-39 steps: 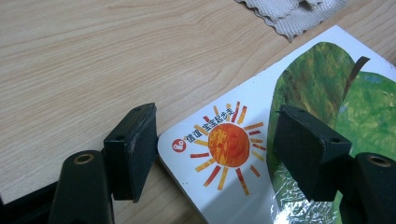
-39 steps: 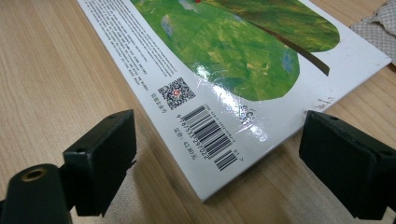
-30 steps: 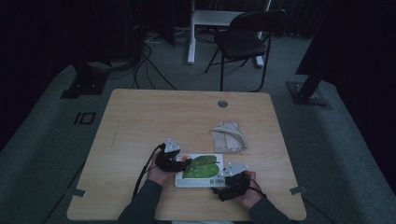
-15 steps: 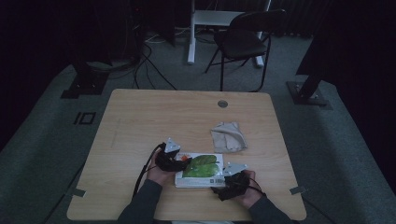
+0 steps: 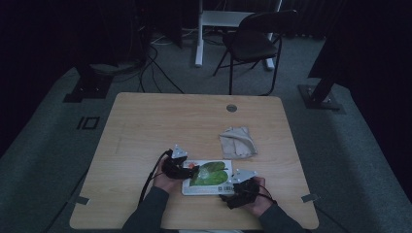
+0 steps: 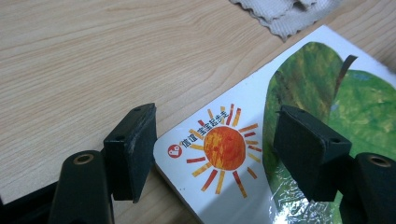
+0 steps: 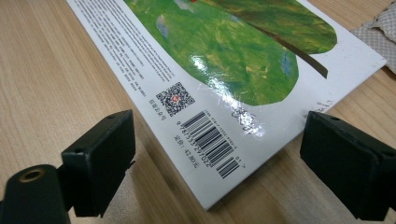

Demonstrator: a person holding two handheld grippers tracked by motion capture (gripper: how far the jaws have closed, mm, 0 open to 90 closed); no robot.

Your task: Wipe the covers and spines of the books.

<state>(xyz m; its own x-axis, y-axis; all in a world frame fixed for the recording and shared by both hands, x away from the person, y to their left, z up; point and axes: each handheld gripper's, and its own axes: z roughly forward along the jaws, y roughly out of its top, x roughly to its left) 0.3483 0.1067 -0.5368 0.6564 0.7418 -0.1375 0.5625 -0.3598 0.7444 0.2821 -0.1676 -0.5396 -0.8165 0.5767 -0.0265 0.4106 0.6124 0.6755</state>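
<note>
Two grippers flank a picture book (image 5: 208, 177) near the table's (image 5: 145, 126) front edge: left gripper (image 6: 215, 140) and right gripper (image 7: 219, 154) both spread wide, pinching nothing.

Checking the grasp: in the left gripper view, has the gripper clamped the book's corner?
No, the left gripper stands open astride the book corner.

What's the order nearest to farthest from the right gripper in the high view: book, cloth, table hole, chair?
1. book, right beside the right gripper, to its left
2. cloth, on the table beyond it
3. table hole, near the far edge
4. chair, on the floor past the table
</note>
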